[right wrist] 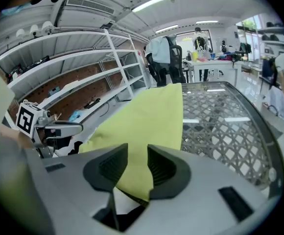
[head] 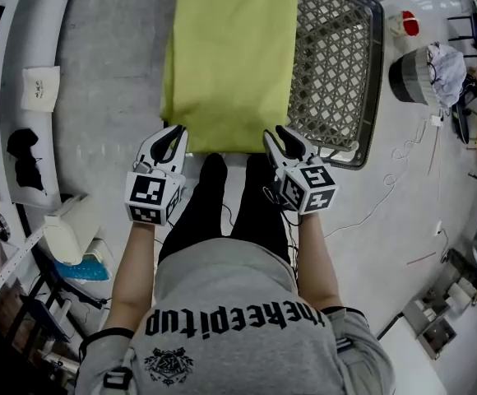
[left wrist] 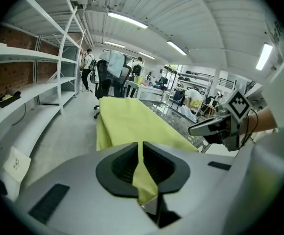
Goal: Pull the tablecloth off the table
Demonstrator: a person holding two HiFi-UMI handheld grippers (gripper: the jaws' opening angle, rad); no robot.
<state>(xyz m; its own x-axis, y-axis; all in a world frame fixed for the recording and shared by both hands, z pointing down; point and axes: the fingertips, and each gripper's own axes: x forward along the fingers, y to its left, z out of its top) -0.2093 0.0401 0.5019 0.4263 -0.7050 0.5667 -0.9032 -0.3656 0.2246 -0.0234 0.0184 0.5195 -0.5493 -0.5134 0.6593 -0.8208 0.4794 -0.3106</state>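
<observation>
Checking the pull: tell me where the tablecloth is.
Head view, top centre: the tablecloth covers the left of the mesh table, near edge pinched in the left gripper, loose in the open right gripper.

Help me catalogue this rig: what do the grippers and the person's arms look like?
Both the left gripper and right gripper are white with black ribbed jaw pads and a cube of black square markers. The person wears a grey short-sleeved T-shirt, black print, black-edged sleeves.

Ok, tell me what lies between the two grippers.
The near hem of the tablecloth spans from left gripper to right gripper; below it, the person's legs. Head view shows this.
</observation>
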